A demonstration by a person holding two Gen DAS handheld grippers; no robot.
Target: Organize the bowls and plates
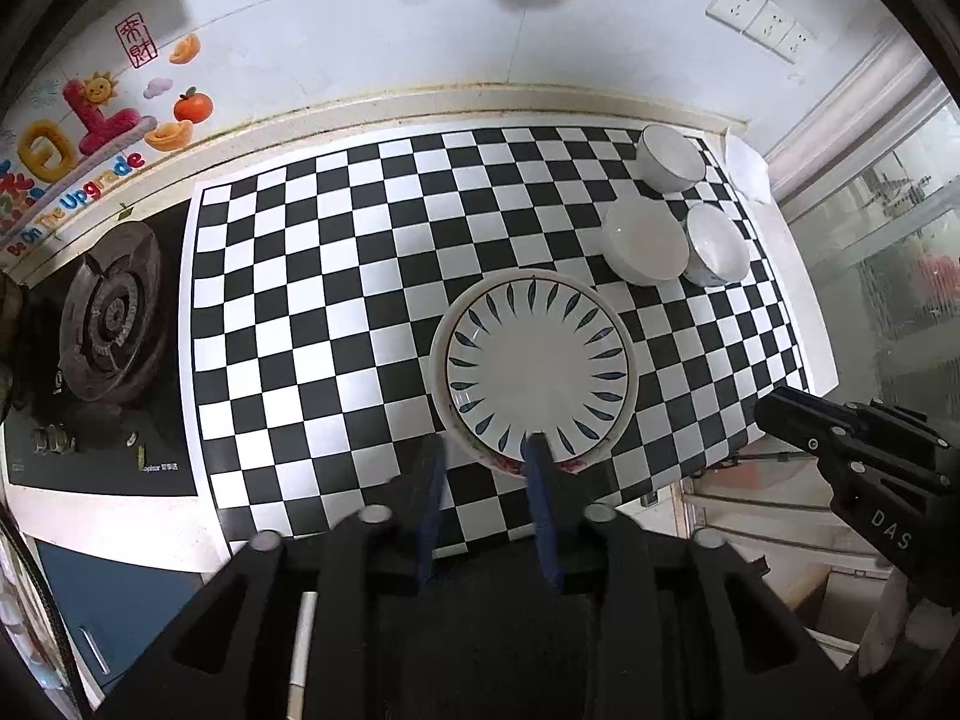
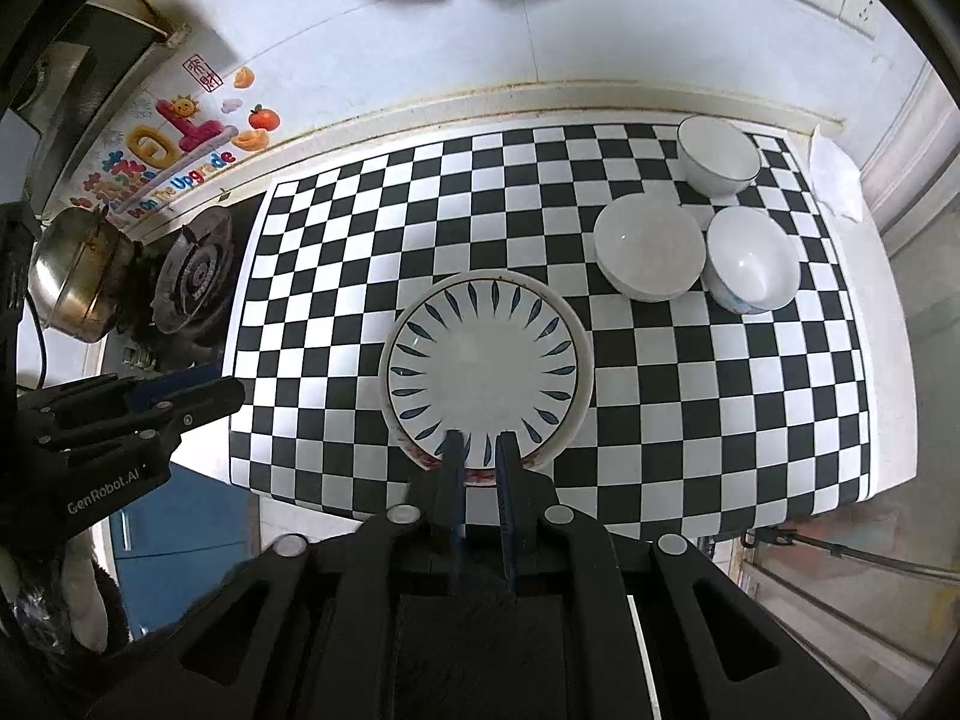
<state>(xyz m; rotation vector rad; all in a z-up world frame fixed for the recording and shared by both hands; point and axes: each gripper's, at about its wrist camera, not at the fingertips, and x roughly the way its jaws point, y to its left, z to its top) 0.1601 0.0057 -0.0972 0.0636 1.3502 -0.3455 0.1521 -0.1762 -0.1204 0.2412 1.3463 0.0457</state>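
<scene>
Our left claw (image 1: 483,450) is hovering with its blue fingers spread wide, gripping nothing; our right claw (image 2: 480,447) is holding its fingers slightly parted, also gripping nothing. Both are pointing at the leaf-patterned plate (image 1: 537,369) sitting on a stack near the front edge of the checkered mat (image 1: 312,300). The lower plates are mostly hiding beneath it, so we cannot count them. Three white bowls (image 1: 645,243) are clustering at the mat's far right corner. Bare mat is stretching left toward the gas burner (image 1: 111,312). A steel pot (image 2: 75,276) is showing only in the right view.
</scene>
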